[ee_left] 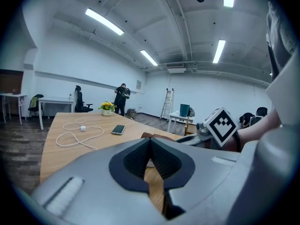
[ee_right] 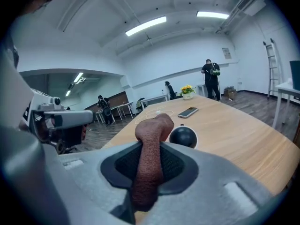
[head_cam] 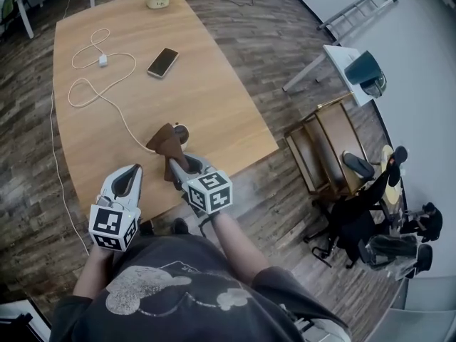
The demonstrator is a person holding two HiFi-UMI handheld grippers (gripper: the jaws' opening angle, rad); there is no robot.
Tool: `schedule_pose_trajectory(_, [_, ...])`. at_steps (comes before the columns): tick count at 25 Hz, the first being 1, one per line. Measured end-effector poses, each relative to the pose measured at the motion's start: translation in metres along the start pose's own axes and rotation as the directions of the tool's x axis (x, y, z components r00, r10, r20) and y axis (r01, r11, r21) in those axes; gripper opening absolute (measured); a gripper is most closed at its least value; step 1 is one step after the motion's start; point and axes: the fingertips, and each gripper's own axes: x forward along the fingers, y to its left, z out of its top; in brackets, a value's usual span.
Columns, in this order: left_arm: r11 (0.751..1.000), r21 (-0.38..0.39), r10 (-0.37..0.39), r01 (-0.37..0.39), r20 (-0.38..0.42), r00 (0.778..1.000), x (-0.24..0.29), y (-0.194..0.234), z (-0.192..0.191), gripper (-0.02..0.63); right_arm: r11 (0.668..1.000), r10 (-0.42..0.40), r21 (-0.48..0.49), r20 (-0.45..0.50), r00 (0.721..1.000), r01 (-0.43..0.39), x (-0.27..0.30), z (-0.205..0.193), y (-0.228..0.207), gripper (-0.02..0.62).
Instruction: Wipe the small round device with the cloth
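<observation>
Step in hand: cloth is up and gripped, and I'm bringing it to the device; I'd call the wiping about to begin rather than under way.
Right gripper (head_cam: 178, 166): fingers clamped on the brown, nubbly cloth (ee_right: 151, 149), which stands up between them with its folded top curling forward.
Left gripper (head_cam: 128, 179): fingers closed together with nothing between them, held low on my left, near the surface's front edge and apart from the action.
Small round black device (ee_right: 183, 136): sitting on the light wooden surface (head_cam: 214, 91), near the front edge, just right of the cloth's top in the right gripper view.
Cloth to device: just beside each other; I cannot tell whether they touch.
Elsewhere on the surface: a dark smartphone (head_cam: 163, 62) and a looping white cable (head_cam: 92, 84), both well apart from the device.
Next move, as I judge it: tip the cloth's free end over onto the dark dome and rub across it with light pressure.
Watch for: the device looks light and loose, so a hard push could slide it; my free left gripper could steady it.
</observation>
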Motion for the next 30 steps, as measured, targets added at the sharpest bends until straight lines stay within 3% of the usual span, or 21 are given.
schedule_pose_trajectory(10, [0.999,-0.003,0.052,-0.053,-0.04,0.998,-0.001,0.022,-0.011,0.018,0.989,-0.054,0.126,-0.14,0.989,0.072,0.028,-0.045,-0.025,0.072])
schedule_pose_trajectory(19, [0.998,-0.036,0.042,-0.045,-0.072,0.996,0.009,0.021,-0.023,0.018,0.987,-0.071,0.125,-0.25,0.966,0.105,0.034,-0.077,-0.032,0.072])
schedule_pose_trajectory(25, [0.999,-0.037,0.034,-0.037,-0.076,0.997,0.017,0.017,-0.024,0.018,0.989,-0.034,0.13,-0.244,0.969,0.067,0.018,-0.077,-0.016,0.072])
schedule_pose_trajectory(30, [0.998,-0.044,0.045,-0.048,-0.066,0.997,0.016,0.019,-0.022,0.018,0.984,-0.065,0.157,-0.135,0.989,0.086,-0.021,-0.05,-0.012,0.072])
